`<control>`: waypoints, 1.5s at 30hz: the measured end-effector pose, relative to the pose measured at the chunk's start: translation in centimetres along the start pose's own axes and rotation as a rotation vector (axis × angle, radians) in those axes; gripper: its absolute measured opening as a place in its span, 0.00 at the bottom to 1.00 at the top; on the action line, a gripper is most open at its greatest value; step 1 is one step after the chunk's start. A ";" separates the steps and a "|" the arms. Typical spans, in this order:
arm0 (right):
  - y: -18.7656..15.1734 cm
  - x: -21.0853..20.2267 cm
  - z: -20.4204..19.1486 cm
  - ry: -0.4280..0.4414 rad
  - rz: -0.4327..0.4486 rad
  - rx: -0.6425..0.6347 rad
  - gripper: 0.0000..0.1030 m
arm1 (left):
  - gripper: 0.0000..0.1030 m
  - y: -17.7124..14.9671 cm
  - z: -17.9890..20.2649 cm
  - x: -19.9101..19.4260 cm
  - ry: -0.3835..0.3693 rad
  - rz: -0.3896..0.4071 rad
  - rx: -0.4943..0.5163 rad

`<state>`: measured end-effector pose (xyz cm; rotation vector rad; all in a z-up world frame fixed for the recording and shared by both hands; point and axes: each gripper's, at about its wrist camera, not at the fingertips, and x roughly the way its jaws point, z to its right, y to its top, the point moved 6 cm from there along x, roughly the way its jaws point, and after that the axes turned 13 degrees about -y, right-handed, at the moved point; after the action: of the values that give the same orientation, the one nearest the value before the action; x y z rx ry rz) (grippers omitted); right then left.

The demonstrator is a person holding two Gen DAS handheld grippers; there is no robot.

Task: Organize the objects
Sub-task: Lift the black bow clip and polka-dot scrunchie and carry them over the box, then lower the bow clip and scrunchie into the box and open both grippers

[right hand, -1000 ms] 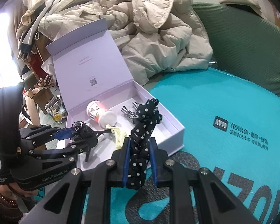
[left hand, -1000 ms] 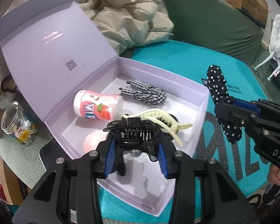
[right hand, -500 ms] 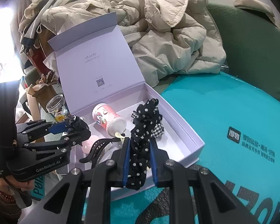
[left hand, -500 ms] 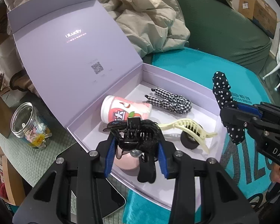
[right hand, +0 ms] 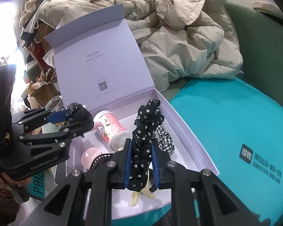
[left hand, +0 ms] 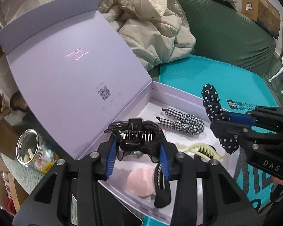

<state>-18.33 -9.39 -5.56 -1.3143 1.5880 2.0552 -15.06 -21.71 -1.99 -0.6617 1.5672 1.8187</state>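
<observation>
The left gripper has its jaws clamped on a black hair claw above the near left of the open lilac box. The right gripper pinches a dotted scrunchie tight, over the box's near right edge. Bare box floor shows between the pink bottle and the checked scrunchie.

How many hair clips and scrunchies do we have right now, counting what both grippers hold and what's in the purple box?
Claw clips: 3 (black clip in the left gripper; cream clip and second black clip in the box)
Scrunchies: 2 (polka-dot scrunchie in the right gripper; gingham scrunchie in the box)
Total: 5
</observation>
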 end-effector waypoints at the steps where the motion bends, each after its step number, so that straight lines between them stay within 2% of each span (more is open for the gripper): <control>1: 0.2 0.3 0.1 -0.001 -0.009 0.001 0.18 | 0.36 0.2 -0.2 0.2 -0.008 -0.004 -0.010; 4: 0.8 1.2 0.0 -0.009 -0.021 -0.022 0.18 | 0.36 0.8 -0.7 1.1 -0.020 -0.014 -0.023; 13: 1.5 3.3 -0.2 -0.006 -0.048 -0.074 0.18 | 0.37 2.7 -0.4 3.2 -0.013 -0.045 0.071; 20: 1.7 4.4 0.0 0.001 -0.043 -0.079 0.18 | 0.37 3.3 -0.6 5.3 -0.017 -0.063 0.091; 30: 1.4 6.5 0.7 -0.026 -0.071 -0.076 0.18 | 0.37 3.4 0.4 7.5 -0.007 -0.112 0.158; 37: 0.9 7.8 0.7 -0.051 -0.102 -0.094 0.18 | 0.37 2.6 0.8 9.1 -0.009 -0.174 0.185; 45: 0.3 8.6 0.8 -0.066 -0.121 -0.097 0.19 | 0.37 2.0 0.5 9.9 -0.011 -0.207 0.176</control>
<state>-23.89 -11.59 -11.81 -1.3253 1.3623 2.1025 -23.12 -20.01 -7.79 -0.7018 1.5673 1.5123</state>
